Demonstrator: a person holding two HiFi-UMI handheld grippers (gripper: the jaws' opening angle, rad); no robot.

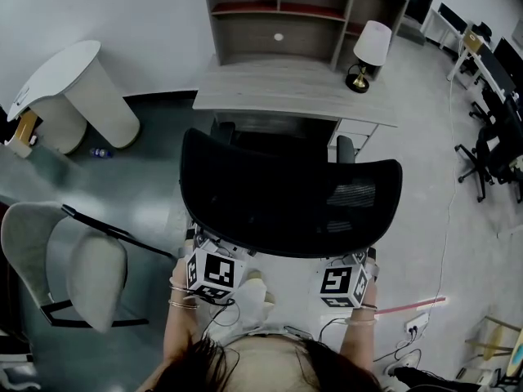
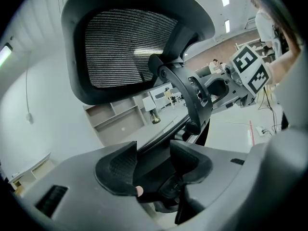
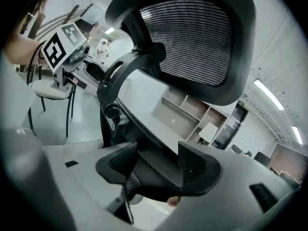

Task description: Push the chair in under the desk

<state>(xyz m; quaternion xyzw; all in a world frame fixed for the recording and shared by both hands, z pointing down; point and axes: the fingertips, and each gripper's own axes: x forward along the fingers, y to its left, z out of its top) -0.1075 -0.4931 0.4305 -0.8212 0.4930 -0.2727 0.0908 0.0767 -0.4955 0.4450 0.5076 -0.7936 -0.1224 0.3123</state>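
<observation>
Office chair [image 1: 290,198] — stiff frame, yielding mesh, likely rolls easily toward the desk [image 1: 286,88]; left gripper [image 2: 153,152] and right gripper [image 3: 158,153], jaws spread, straddle its seat's rear edge.

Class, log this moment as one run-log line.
chair: facing desk, not fully under | left hand-held gripper: open, behind chair | right hand-held gripper: open, behind chair
</observation>
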